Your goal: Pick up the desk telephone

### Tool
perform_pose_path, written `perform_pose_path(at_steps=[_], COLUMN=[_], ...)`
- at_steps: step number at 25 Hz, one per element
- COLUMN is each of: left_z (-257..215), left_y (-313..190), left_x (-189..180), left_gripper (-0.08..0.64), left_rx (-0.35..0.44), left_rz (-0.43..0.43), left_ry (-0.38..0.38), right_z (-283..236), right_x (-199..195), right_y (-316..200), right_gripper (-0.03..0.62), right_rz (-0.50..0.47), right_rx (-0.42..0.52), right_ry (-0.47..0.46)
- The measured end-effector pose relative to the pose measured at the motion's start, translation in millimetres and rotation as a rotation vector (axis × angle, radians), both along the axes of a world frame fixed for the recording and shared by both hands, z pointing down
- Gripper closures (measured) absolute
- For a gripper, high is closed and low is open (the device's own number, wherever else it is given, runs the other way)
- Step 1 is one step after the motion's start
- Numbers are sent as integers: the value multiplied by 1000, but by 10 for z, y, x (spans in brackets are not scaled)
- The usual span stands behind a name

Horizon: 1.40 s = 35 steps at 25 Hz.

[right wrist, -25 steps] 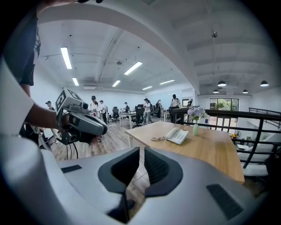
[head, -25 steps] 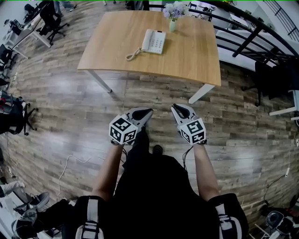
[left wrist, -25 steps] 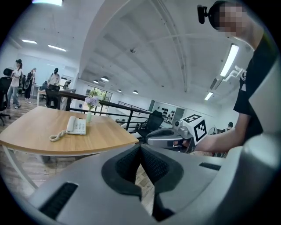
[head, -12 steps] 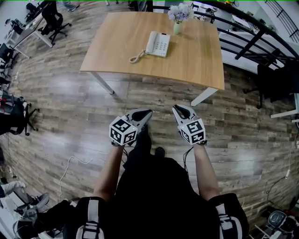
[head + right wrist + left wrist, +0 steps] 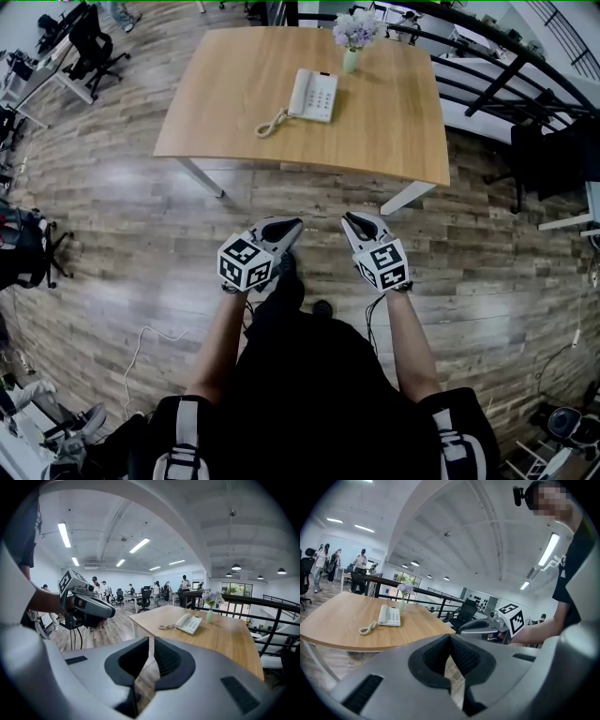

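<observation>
The white desk telephone (image 5: pixel 311 95) lies on the wooden table (image 5: pixel 394 131), at twelve o'clock from both grippers and well apart from them. A small vase (image 5: pixel 351 60) stands at its one o'clock. The left gripper (image 5: pixel 289 225) and the right gripper (image 5: pixel 350 221) are side by side, both with jaws closed together on nothing.

Telephone (image 5: pixel 312 95) on table (image 5: pixel 394 141), before vase (image 5: pixel 350 59)

A light wooden bench (image 5: pixel 394 122) on white legs stands on a plank floor (image 5: pixel 122 216). Near its far edge a pale green vase (image 5: pixel 349 60) holds lilac flowers (image 5: pixel 357 26). A black railing (image 5: pixel 497 70) runs beyond it on the right. Black office chairs (image 5: pixel 98 42) stand far left. A white cable (image 5: pixel 141 339) lies on the floor.
</observation>
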<state>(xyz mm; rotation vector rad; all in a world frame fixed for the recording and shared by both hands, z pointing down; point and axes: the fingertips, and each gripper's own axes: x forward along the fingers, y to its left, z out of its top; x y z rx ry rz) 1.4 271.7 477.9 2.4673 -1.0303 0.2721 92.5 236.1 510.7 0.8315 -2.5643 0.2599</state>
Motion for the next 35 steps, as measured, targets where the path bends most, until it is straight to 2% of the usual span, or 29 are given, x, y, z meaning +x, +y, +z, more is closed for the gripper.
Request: perform_pose_path(at_steps=[18, 25, 35], left_z=[125, 132, 61], left_y=[-689, -928, -1253], left_x=[-418, -370, -505], left_gripper=[538, 538, 538], left_rx=[-20, -26, -27], left_rz=[37, 62, 73], left_ry=[20, 19, 14], right_z=[192, 200, 182], right_x=[-419, -376, -468], right_y=[-496, -769, -1081], right_gripper=[546, 546, 546], right_rz=[42, 65, 86], right_rx=[-38, -47, -57], right_ry=[13, 17, 18])
